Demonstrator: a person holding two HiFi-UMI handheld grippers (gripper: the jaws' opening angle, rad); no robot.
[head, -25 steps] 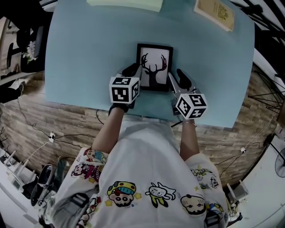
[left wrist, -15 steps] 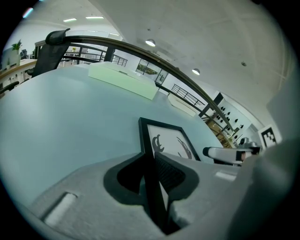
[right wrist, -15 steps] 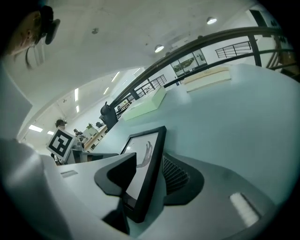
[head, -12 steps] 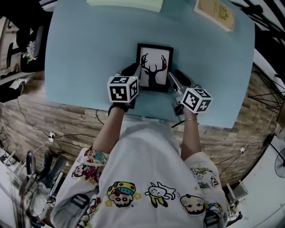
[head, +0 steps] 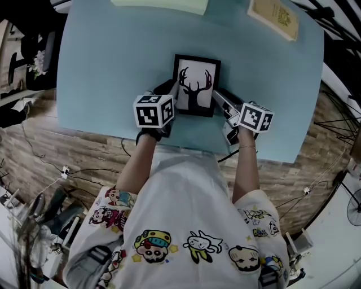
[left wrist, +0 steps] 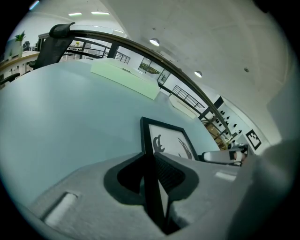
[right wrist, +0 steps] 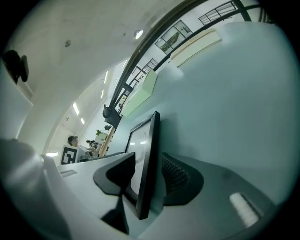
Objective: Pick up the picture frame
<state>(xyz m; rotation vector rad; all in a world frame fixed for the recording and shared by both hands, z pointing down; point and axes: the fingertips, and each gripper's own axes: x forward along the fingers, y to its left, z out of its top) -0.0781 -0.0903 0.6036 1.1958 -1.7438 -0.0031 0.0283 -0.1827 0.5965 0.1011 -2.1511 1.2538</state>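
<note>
Picture frame (head: 196, 85), a black rectangular one holding a white print of an antlered deer's head in silhouette, is lying face up on the light blue table (head: 101, 68), towards the middle of its near edge. A person in a white cartoon-printed T-shirt (head: 192, 226) is working over it with a tool in each hand.

The left tool (left wrist: 149, 159), which has just been closing, is pinching the frame's left edge near the lower corner, its two dark pads closed on the black moulding. The right tool (right wrist: 145, 174) is straddling the opposite, right edge. Its jaws have just been opening and are standing wide, with the frame's rim passing between them and a gap showing beside it, so the pads are not gripping.

Each tool's white cube with black square markers is showing in the head view. The left cube (head: 153, 110) is sitting just beside the frame's near left corner, the right cube (head: 255, 117) off its near right corner.

A pale green flat slab (head: 161, 4) is resting at the table's far edge, and a tan booklet (head: 272, 17) is lying near the far right corner, both well apart from the frame.
</note>
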